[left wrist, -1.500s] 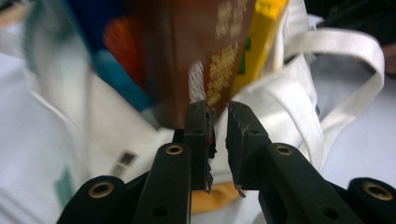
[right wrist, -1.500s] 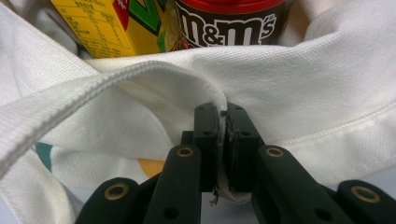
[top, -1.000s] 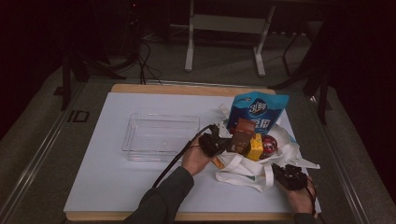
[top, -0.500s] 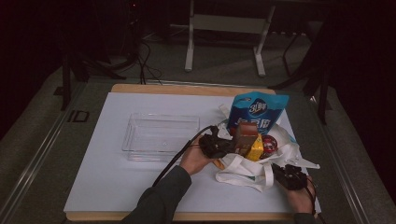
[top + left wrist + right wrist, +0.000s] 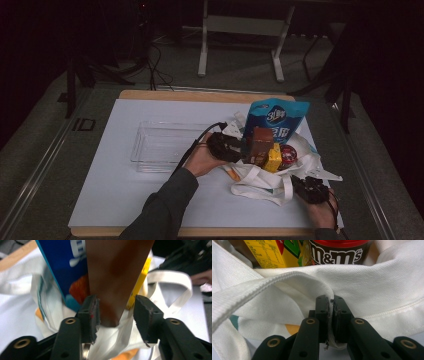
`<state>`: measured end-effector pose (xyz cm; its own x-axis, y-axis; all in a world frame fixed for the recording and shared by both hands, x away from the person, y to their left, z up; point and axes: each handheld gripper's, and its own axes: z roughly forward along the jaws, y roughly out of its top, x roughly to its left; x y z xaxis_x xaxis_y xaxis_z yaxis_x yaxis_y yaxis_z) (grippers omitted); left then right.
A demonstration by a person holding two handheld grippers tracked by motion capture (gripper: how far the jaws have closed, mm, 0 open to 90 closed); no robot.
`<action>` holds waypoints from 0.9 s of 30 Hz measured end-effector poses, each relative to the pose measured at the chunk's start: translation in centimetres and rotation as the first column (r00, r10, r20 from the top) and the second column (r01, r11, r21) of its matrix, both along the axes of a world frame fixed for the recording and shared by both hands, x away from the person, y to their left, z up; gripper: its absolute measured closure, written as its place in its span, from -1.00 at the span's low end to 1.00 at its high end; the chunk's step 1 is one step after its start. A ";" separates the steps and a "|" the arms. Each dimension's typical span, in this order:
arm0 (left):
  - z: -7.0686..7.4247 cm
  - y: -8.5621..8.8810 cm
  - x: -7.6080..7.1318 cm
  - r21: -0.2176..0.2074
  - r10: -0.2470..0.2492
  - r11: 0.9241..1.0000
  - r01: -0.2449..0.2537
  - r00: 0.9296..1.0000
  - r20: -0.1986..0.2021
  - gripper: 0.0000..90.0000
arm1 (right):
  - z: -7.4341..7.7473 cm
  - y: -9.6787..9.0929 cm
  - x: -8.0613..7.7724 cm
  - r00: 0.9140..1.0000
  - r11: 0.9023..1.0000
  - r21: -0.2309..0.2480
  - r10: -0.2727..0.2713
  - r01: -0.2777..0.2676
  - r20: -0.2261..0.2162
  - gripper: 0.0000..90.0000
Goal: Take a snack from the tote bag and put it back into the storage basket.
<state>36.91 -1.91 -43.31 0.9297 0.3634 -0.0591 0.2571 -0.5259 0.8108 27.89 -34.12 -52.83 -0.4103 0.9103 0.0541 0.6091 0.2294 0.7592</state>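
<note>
A white cloth bag (image 5: 260, 181) lies open on the table's right side. In it stand a blue snack bag (image 5: 274, 117), a brown packet (image 5: 260, 144), a yellow box (image 5: 273, 159) and a red-lidded M&M's tub (image 5: 288, 155). My left gripper (image 5: 240, 150) is at the bag's left edge. Its jaws have just been opening, and the brown packet (image 5: 117, 272) stands between them with a gap at the right pad (image 5: 147, 312). My right gripper (image 5: 331, 302) is shut on a fold of the bag's cloth (image 5: 374, 290) at the near right (image 5: 300, 182).
A clear plastic tray (image 5: 145, 150) sits left of the bag on the white mat (image 5: 125, 190). The wooden table edge (image 5: 200, 95) runs along the back. A person's sleeve (image 5: 160, 210) comes in from the bottom. Cables and a stand are on the floor behind.
The left jaws have opened off the brown packet, which stays standing in the bag, and the left hand has risen a little. The right gripper has not moved.
</note>
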 end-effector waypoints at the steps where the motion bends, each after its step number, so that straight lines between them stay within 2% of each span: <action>1: 0.2 0.1 0.0 -0.024 -0.006 1.000 0.006 1.000 -0.006 0.09 | 0.0 0.0 0.0 1.000 1.000 0.001 0.000 0.000 0.000 0.85; 6: 0.9 0.0 0.3 -0.066 -0.020 0.998 0.020 1.000 0.010 -0.20 | 0.0 0.0 0.0 1.000 1.000 0.001 0.001 -0.001 0.000 0.85; 9: 1.3 -0.1 0.5 -0.098 -0.002 0.995 0.005 1.000 0.024 -0.41 | 0.0 -0.1 0.0 1.000 1.000 0.000 0.003 -0.003 0.002 0.85; 12: 1.6 -0.5 0.9 -0.116 -0.016 0.993 0.020 0.999 0.034 -0.48 | 0.0 -0.1 0.0 1.000 1.000 0.002 0.004 -0.004 0.000 0.85; 16: 1.8 -1.1 1.4 -0.118 -0.041 0.992 0.046 0.998 0.047 -0.52 | 0.0 -0.1 0.0 1.000 1.000 0.002 0.004 -0.004 0.001 0.85; 19: 1.9 -1.6 1.7 -0.126 -0.046 0.991 0.053 0.997 0.056 -0.61 | 0.0 -0.1 0.0 1.000 1.000 0.004 0.006 -0.006 0.001 0.85; 24: 1.9 -2.2 2.1 -0.155 -0.066 0.985 0.073 0.997 0.051 -0.63 | 0.0 -0.1 0.1 1.000 1.000 0.005 0.008 -0.008 0.001 0.85; 27: 1.6 -2.6 2.2 -0.154 -0.071 0.985 0.077 0.996 0.045 -0.62 | 0.0 -0.1 0.1 1.000 1.000 0.006 0.008 -0.008 0.002 0.85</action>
<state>39.13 -4.48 -41.68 0.9565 0.2827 -0.0725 0.1886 -0.4092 0.8927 27.96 -34.23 -52.86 -0.4178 0.9066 0.0588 0.6061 0.2299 0.7615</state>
